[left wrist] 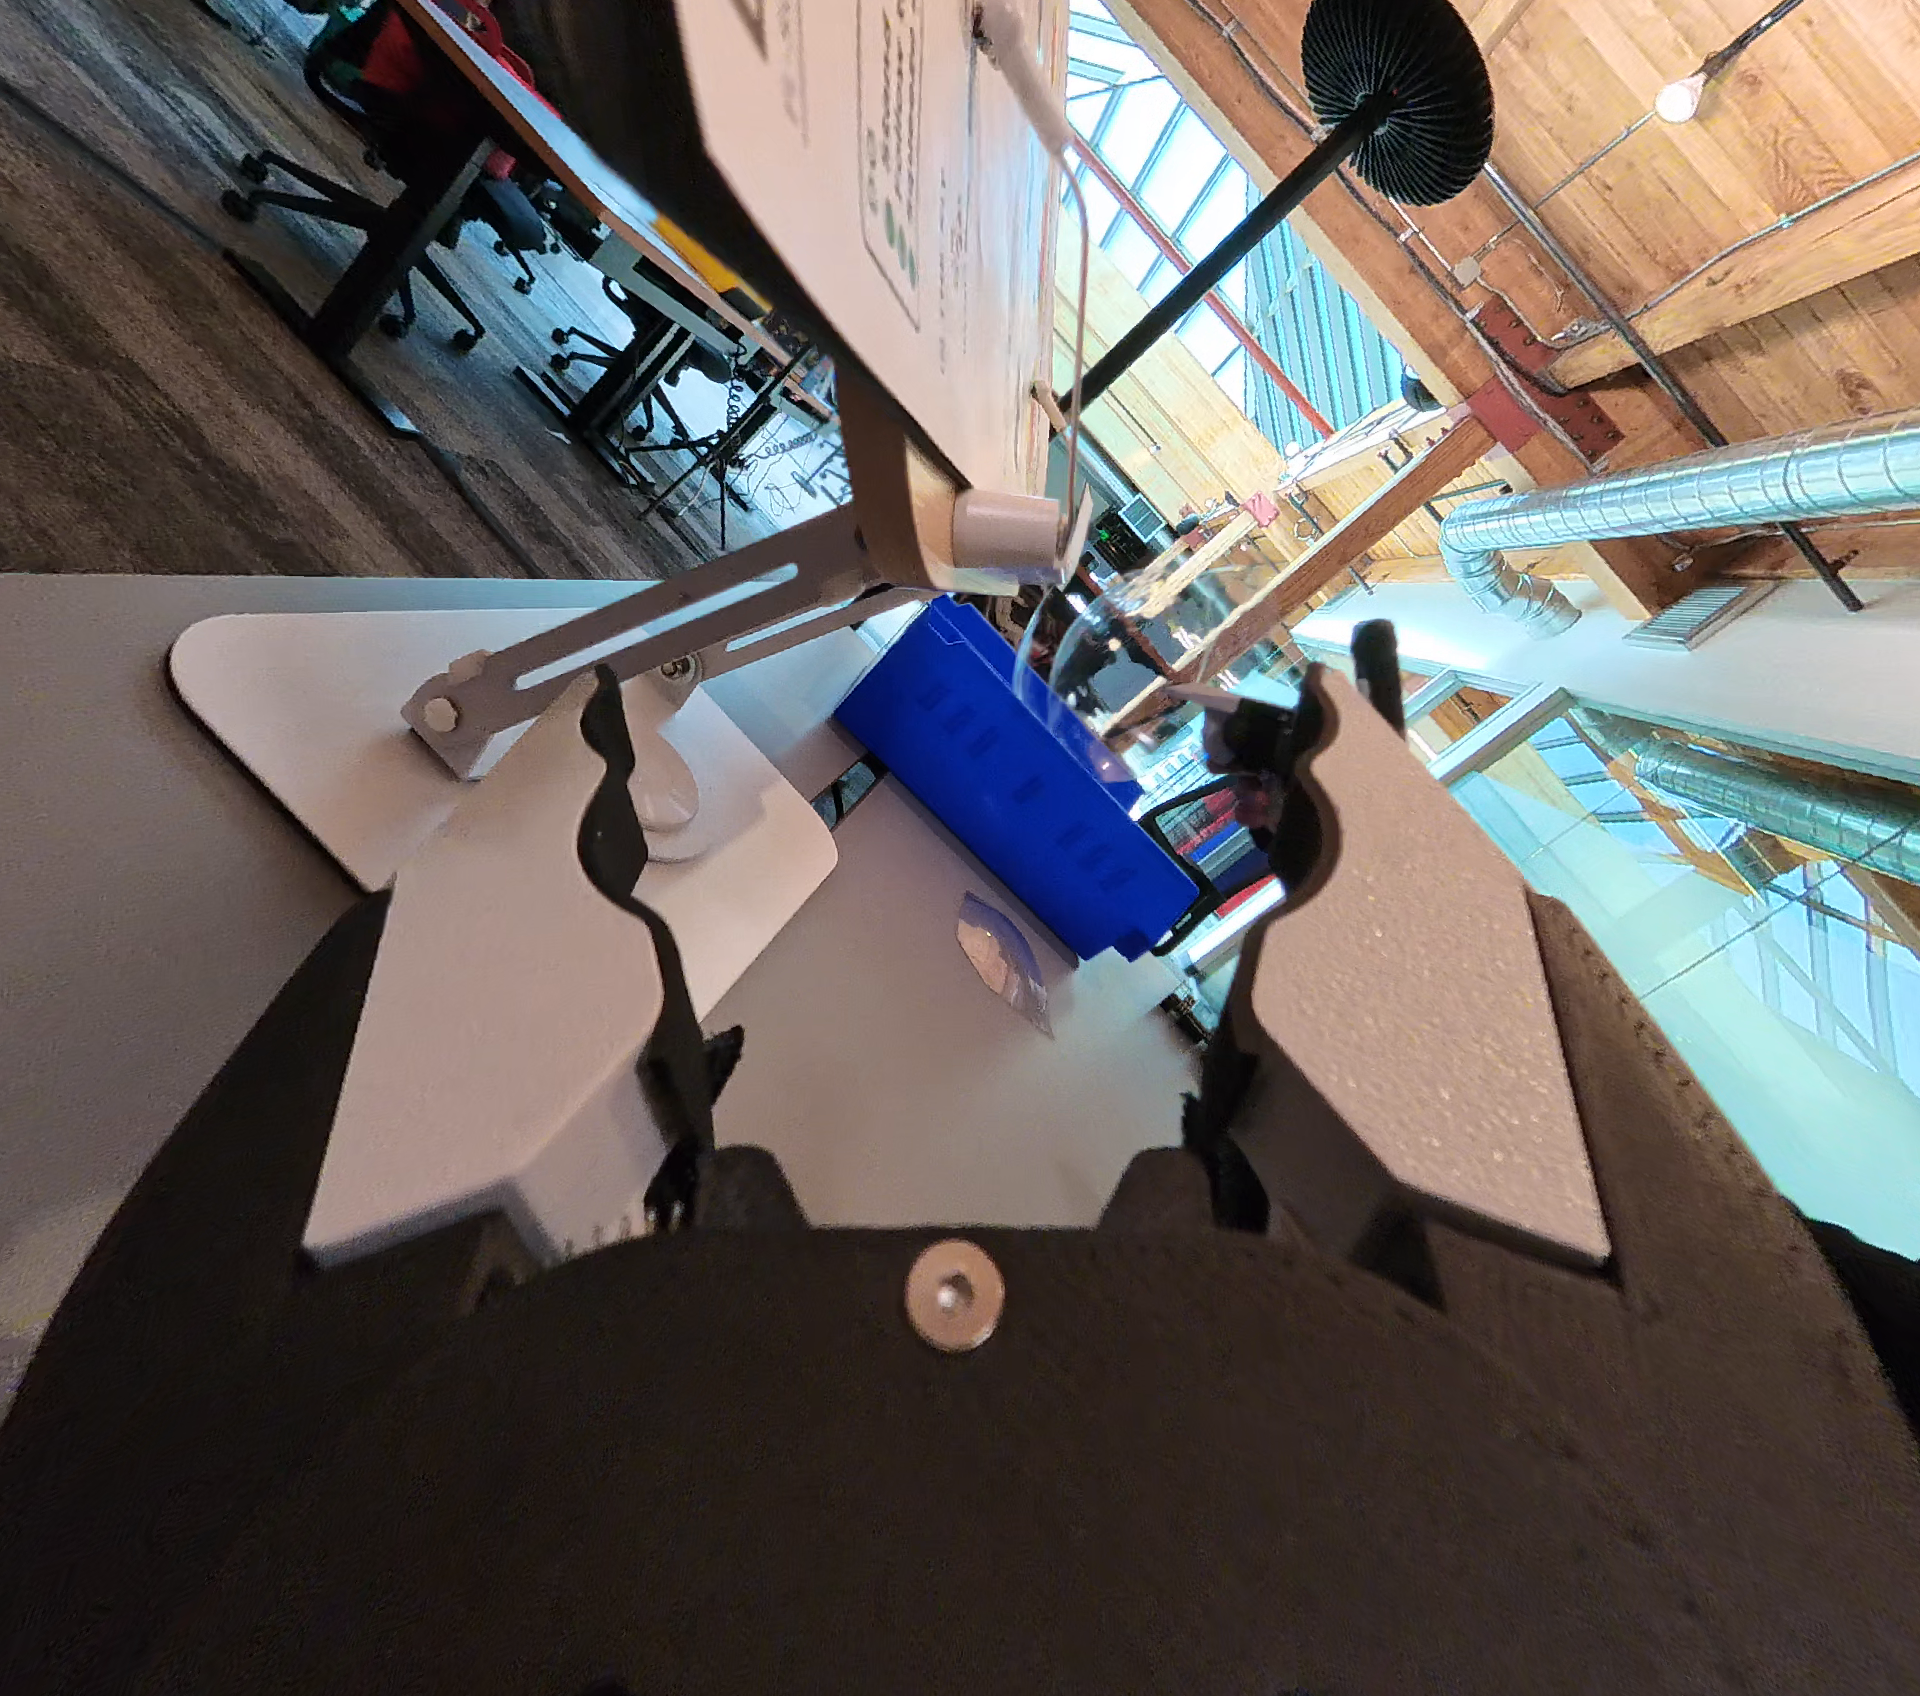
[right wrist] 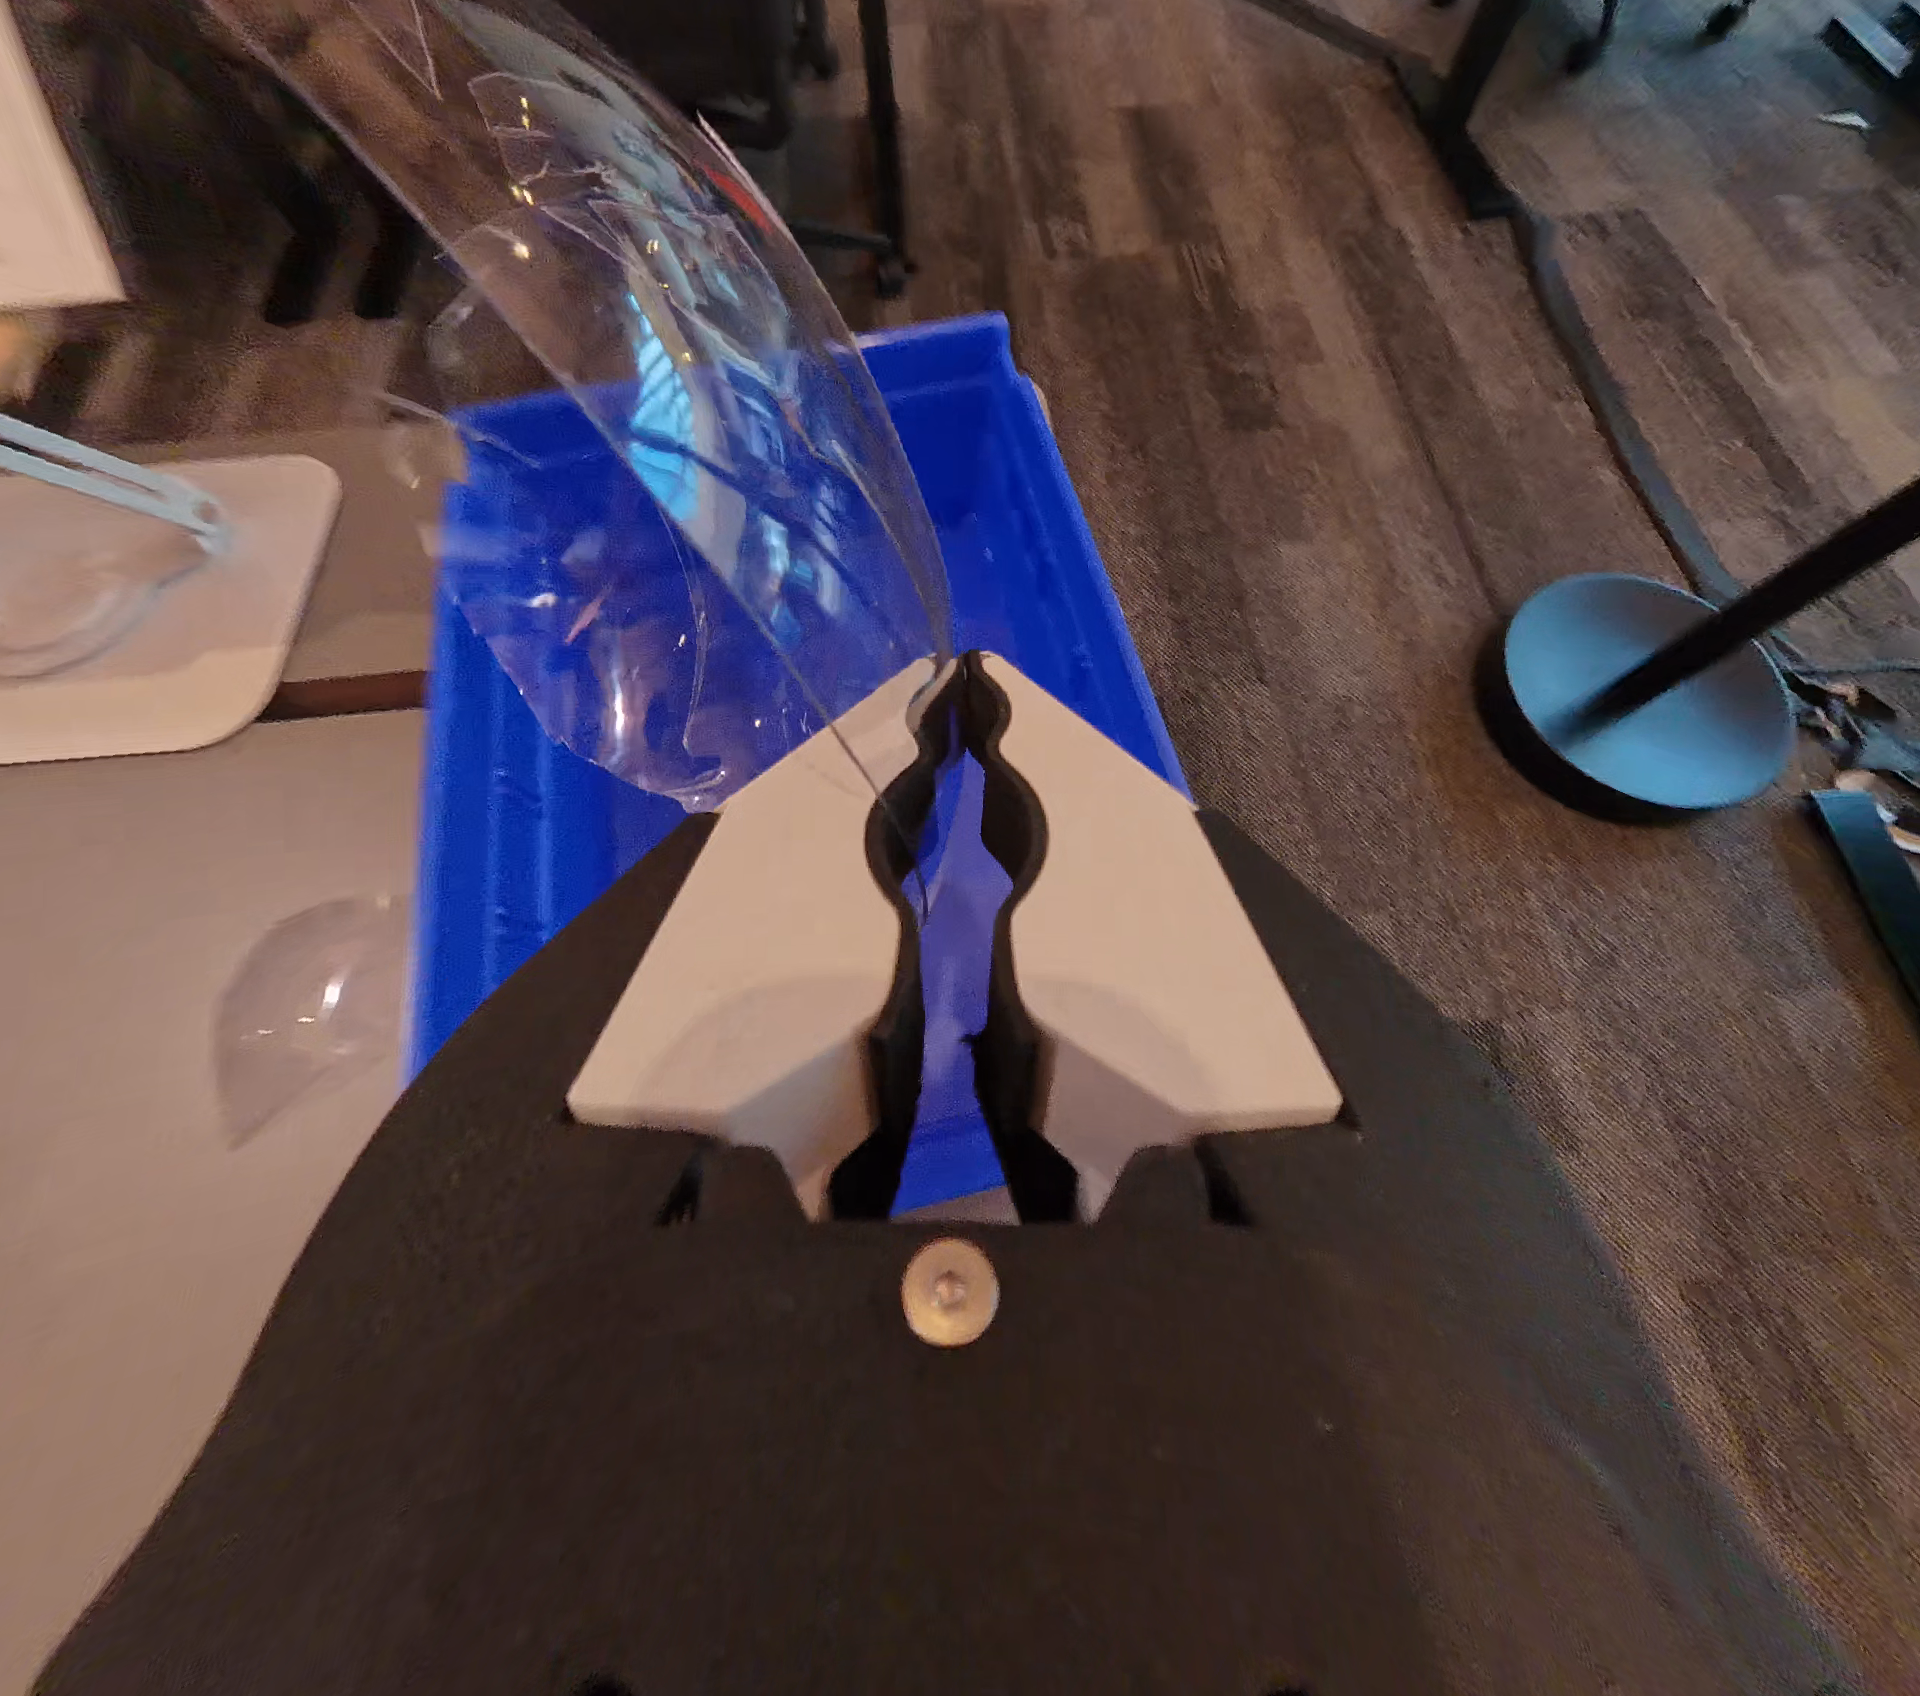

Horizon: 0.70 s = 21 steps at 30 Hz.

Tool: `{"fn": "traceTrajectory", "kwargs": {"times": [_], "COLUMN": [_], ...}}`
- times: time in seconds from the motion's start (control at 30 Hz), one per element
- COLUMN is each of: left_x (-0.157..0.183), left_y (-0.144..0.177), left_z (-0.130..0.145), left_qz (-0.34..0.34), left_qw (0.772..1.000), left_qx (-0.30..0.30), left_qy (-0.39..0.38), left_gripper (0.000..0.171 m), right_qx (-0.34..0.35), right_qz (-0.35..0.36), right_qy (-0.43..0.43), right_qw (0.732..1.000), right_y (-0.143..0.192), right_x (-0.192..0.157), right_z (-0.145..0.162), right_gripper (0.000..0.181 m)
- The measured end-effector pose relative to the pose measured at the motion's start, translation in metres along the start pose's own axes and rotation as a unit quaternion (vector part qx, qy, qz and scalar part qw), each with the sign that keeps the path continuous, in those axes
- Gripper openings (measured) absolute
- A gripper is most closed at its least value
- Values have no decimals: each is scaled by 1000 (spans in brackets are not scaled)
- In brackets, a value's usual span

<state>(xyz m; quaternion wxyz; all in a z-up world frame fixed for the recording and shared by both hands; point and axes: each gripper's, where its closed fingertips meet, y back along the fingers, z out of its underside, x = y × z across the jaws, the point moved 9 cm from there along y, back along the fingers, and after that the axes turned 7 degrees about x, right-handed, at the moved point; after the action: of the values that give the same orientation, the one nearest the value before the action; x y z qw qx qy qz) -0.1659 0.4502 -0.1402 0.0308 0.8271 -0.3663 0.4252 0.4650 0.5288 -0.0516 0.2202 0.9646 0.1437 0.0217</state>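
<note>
**Clear plastic shell pinched over a blue bin**

Clear, curved plastic shell point(right wrist: 644, 358), thin and glossy, arches up from the right gripper point(right wrist: 961, 670), whose pale fingers point(right wrist: 1132, 908) are clamped together on its edge, directly above a blue plastic bin point(right wrist: 1039, 524). The left gripper point(left wrist: 956, 711) hangs empty with fingers point(left wrist: 1413, 971) wide apart over the pale surface point(left wrist: 914, 1096), near a white sign stand point(left wrist: 312, 711) and a small clear dome point(left wrist: 997, 950).
</note>
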Motion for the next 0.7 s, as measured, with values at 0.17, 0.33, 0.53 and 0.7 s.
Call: {"fn": "traceTrajectory", "kwargs": {"times": [0.17,0.33,0.53,0.7], "left_x": [-4,-9,-7,-7], "left_y": [-14,-21,-31,-39], "left_z": [-7,-20,-26,-25], "left_qz": [12,21,54,59], "left_qw": [999,996,991,993], "left_qx": [34,87,122,101], "left_qy": [-2,2,22,20], "left_gripper": [119,97,62,27], "right_qx": [-56,95,65,69], "right_qz": [7,-77,-280,-271], "right_qy": [36,96,-58,-187], "right_qw": [998,988,956,942], "right_y": [-22,-1,-74,-135], "right_x": [-4,-75,-190,-226], "right_z": [24,-37,-52,-30], "right_gripper": [82,75,83,81]}}
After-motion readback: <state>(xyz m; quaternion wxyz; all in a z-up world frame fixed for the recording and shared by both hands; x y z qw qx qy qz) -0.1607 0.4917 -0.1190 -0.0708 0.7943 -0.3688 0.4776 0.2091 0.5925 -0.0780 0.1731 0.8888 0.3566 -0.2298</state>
